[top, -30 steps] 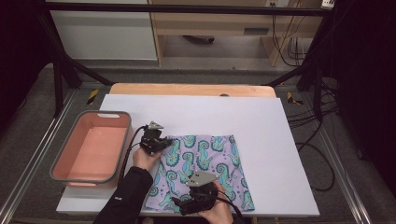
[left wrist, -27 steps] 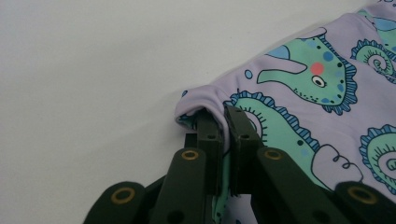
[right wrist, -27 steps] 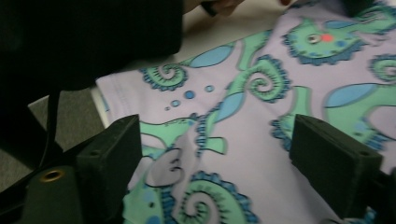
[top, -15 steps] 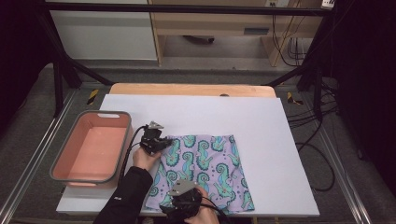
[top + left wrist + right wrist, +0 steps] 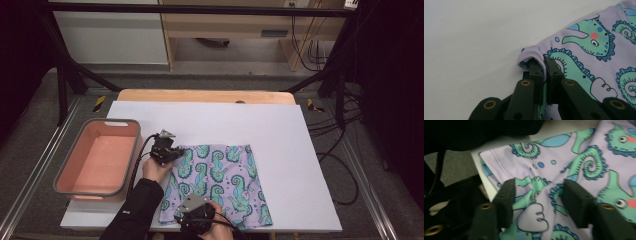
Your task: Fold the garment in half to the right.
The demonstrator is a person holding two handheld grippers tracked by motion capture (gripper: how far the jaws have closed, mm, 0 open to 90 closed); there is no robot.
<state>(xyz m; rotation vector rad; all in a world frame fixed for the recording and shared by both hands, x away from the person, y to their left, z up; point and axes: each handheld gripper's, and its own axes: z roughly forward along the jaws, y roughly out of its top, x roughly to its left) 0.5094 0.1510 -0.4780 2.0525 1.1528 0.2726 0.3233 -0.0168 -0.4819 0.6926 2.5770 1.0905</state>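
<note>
white board covers the worktop [image 5: 280, 135], with a strip of bare wood along its far edge and dark floor and cables beyond. on the near half lies a lilac cloth [image 5: 220, 175] printed with green seahorses, spread mostly flat, its near edge close to the worktop's near edge. just off the board's left side sits a pink tub with a grey rim [image 5: 75, 187], apart from the cloth.

the left gripper [image 5: 167, 152] is at the cloth's far left corner. in the left gripper view its 2 black jaws are pressed together on that corner [image 5: 534, 53], the fabric bunched up and curling over the jaw tips, with white board to the left.

the right gripper [image 5: 192, 217] is at the cloth's near left part, by the worktop's near edge. in the right gripper view its jaws stand wide apart, the cloth [image 5: 541, 202] lying flat between and beneath them, nothing pinched; whether the tips touch the fabric cannot be told. the cloth's stitched hem and the board's edge show just to the left of the jaws.
</note>
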